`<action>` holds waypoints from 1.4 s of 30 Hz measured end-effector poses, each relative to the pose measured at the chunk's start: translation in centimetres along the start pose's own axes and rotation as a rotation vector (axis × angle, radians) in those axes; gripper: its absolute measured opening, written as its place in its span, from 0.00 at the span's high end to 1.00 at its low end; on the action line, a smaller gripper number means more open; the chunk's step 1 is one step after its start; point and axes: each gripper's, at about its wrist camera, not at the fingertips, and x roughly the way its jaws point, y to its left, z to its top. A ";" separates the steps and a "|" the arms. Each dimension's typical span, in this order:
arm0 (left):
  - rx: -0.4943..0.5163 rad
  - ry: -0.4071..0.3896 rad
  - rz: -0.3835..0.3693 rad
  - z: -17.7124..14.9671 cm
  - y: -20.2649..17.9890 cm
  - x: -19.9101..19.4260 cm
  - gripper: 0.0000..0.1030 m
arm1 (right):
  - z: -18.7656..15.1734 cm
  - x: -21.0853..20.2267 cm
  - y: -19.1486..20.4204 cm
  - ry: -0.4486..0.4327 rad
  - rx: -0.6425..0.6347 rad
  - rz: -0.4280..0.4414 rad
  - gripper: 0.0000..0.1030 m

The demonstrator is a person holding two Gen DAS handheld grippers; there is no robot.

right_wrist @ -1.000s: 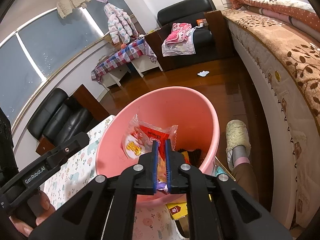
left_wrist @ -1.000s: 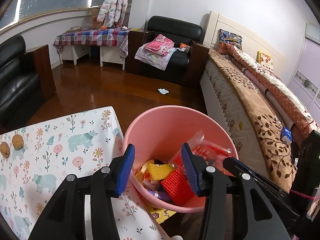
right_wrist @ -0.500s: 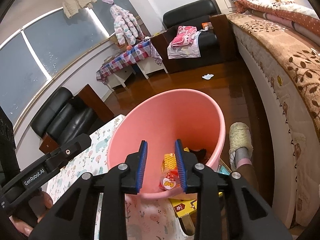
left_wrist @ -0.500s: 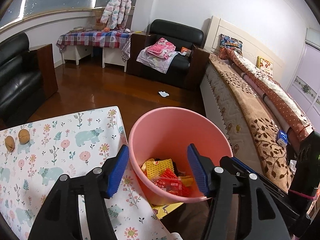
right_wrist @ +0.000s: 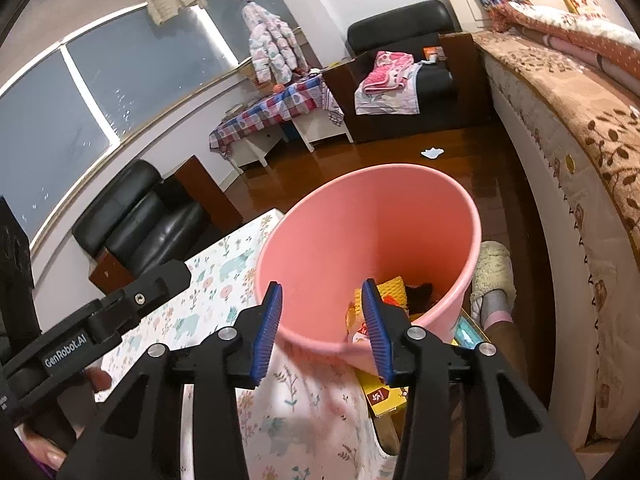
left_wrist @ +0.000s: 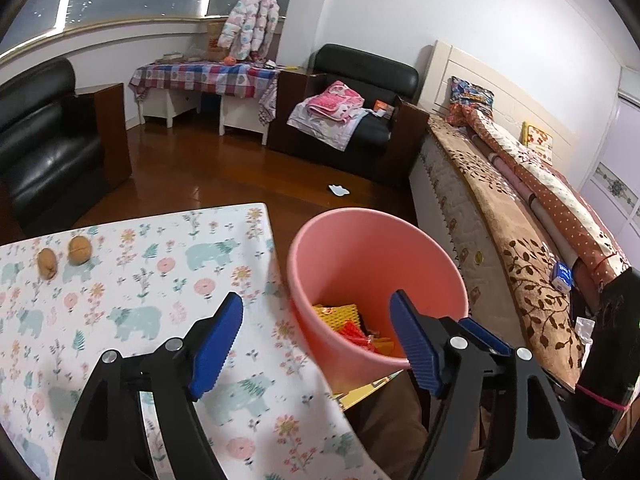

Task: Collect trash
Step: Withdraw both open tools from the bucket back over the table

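Right claw (right_wrist: 322, 328) now spread, red wrapper dropped into pink bin (right_wrist: 400, 208); left claw (left_wrist: 316, 340) stays spread.

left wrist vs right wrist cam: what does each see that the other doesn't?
Left wrist only: two walnuts on the tablecloth, and a small blue box on the bed. Right wrist only: a slippered foot beside the pink bin, a yellow box under it, and the left gripper's body. Both: the bin with trash inside, open left gripper and right gripper, white scrap on the floor.
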 end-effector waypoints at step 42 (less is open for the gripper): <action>-0.070 -0.130 0.119 -5.1 5.8 -9.7 0.25 | -4.8 -5.0 9.1 -0.104 -0.235 -0.066 0.31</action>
